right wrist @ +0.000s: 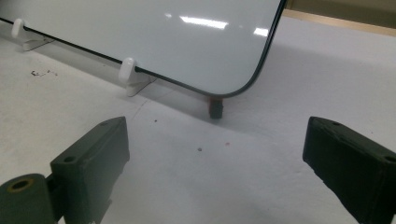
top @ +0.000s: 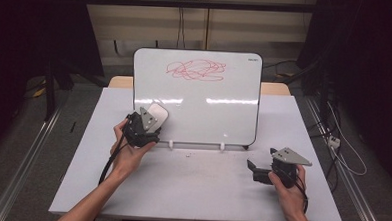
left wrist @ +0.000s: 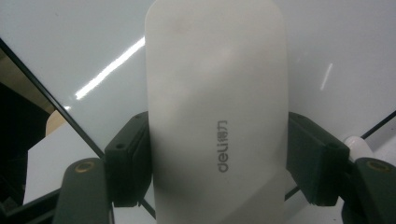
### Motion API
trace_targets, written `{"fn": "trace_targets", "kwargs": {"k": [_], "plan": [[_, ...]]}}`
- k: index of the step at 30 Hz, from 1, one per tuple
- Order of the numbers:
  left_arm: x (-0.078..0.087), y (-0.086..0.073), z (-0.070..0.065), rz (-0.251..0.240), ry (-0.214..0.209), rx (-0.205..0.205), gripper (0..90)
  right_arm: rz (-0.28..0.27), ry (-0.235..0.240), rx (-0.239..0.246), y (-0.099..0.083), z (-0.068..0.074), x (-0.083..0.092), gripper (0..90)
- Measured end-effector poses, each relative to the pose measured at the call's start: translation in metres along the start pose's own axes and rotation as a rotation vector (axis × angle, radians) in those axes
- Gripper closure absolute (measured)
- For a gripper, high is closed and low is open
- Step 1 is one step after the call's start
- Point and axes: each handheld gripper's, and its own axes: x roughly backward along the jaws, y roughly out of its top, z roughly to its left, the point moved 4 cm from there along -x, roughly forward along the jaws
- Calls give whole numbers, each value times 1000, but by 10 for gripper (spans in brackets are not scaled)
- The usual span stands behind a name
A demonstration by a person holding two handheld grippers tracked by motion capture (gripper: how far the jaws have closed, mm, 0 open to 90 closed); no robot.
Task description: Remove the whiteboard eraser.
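A whiteboard (top: 204, 101) stands upright on the white table (top: 205, 191), with a red scribble (top: 196, 69) near its top. My left gripper (top: 152, 118) is at the board's lower left, shut on a white eraser (top: 157, 113). In the left gripper view the eraser (left wrist: 217, 93), marked "deli", stands lengthwise between the jaws, whose pads (left wrist: 128, 163) press its two long sides, with the board (left wrist: 70, 42) right behind it. My right gripper (top: 262, 161) rests low on the table at the front right, open with nothing between its fingers (right wrist: 93, 158), and faces the board's lower right corner (right wrist: 243, 84).
White clip feet (right wrist: 128, 72) hold the board's bottom edge, and a small dark leg (right wrist: 215, 107) stands under its right corner. A wooden surface (top: 275, 88) lies behind the table. Dark stands and cables flank both sides.
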Motion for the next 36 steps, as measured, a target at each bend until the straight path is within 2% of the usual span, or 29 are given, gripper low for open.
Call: {"fn": "trace_targets", "kwargs": {"k": [9, 12, 18, 21, 22, 27, 28, 32, 36], "plan": [[1, -1, 3, -15, -10, 13, 307, 2, 1, -6, 0, 0, -1, 70], [2, -1, 5, -23, -44, 28, 308, 2, 4, -7, 2, 2, -2, 70], [3, -1, 7, -48, -55, 40, 310, 1, 6, -10, 2, 3, -2, 68], [5, -2, 8, -42, -63, 38, 311, -1, 5, -7, 2, 2, -1, 67], [5, -1, 8, -57, -73, 52, 311, 1, 7, -7, 1, 2, -1, 68], [19, 6, 7, -104, -82, 53, 311, 0, 10, -3, 1, 3, 0, 67], [20, 7, 6, -121, -84, 69, 311, 0, 10, -3, 1, 3, 0, 67], [26, 9, 8, -122, -92, 69, 311, -5, 10, -4, 1, 2, 1, 67], [29, 10, 9, -130, -112, 96, 310, -8, 10, -3, 1, 1, 2, 67]]}}
